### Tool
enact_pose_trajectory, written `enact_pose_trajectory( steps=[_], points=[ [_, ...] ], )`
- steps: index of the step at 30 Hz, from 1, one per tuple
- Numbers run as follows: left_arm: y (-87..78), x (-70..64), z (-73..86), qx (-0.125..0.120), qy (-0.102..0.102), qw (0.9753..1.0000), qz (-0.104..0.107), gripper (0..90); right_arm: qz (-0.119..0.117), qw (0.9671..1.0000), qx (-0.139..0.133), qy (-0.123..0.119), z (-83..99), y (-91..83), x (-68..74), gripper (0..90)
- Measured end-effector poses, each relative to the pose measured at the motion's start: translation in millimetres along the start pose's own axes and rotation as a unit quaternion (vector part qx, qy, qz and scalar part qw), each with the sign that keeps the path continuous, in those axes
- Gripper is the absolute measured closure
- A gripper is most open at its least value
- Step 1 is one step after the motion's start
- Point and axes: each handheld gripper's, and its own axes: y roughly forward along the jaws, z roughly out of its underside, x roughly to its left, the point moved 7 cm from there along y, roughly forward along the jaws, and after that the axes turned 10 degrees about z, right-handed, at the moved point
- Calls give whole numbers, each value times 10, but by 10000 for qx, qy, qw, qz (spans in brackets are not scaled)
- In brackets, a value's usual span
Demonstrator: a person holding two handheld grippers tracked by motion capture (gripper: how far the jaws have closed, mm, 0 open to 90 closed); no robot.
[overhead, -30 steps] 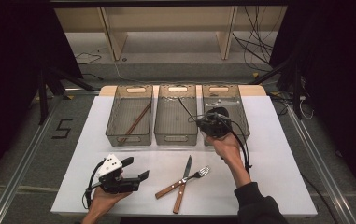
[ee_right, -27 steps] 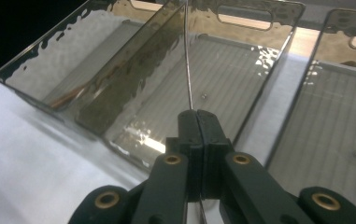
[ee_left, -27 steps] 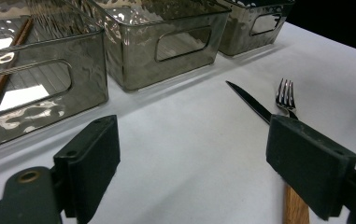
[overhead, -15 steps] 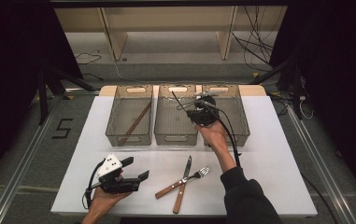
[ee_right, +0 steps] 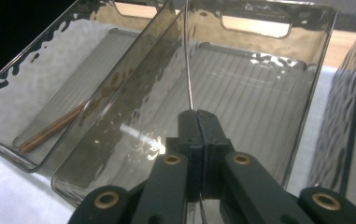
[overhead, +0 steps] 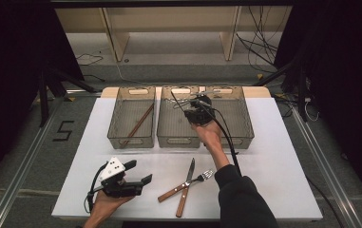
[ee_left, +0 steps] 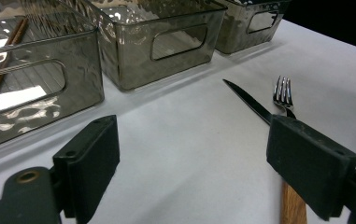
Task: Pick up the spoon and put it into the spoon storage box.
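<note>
A thin metal utensil (ee_right: pixel 188 60) is being held edge-on in the right gripper (ee_right: pixel 197 116), whose jaws are pressing together on its lower end, so its type cannot be told. The utensil is rising from the jaw tips and is standing over the ribbed floor of the middle bin (overhead: pixel 181 141), not touching that floor as far as the right gripper view shows. In the high view the right gripper (overhead: pixel 195 108) is hovering above the far half of the middle bin, with the right hand (overhead: pixel 209 135) reaching over the bin's near wall. The left bin (overhead: pixel 132 141) is sitting just beside the middle one and is holding chopsticks (overhead: pixel 138 124) lying diagonally. The right bin (overhead: pixel 242 123) is standing against the other side. A knife (overhead: pixel 191 171) and a fork (overhead: pixel 202 176) are lying crossed on the white table (overhead: pixel 273 156), near its front edge, well apart from the bins. The left gripper (overhead: pixel 138 173) is resting low at the front left of the table, in the left hand (overhead: pixel 105 206), pointing toward the knife and fork. Its jaws are standing wide apart on nothing, with the knife handle passing behind one pad (ee_left: pixel 306 163).
</note>
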Motion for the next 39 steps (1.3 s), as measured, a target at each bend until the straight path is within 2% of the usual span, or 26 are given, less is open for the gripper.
enact_pose_trajectory(
  steps=[5,12,24,26,27,29,39],
  points=[
    [0,1,1,19,29,10000,0,172,86,9999,115,-32,11,73,18,900],
    [1,-1,1,1,21,10000,-2,171,90,9997,185,-106,28,142,82,900],
    [8,-6,6,37,39,10000,15,171,41,9996,271,-82,70,223,142,898],
    [8,-4,8,44,31,10000,15,171,13,9995,292,-98,82,242,152,890],
    [8,-4,7,41,25,10000,11,171,-24,9995,296,-94,85,249,162,842],
    [11,-4,4,8,-4,10000,6,170,-147,9995,285,-69,77,246,181,824],
    [12,-3,11,62,17,10000,9,169,-356,9991,144,-204,8,79,174,736]
  ],
)
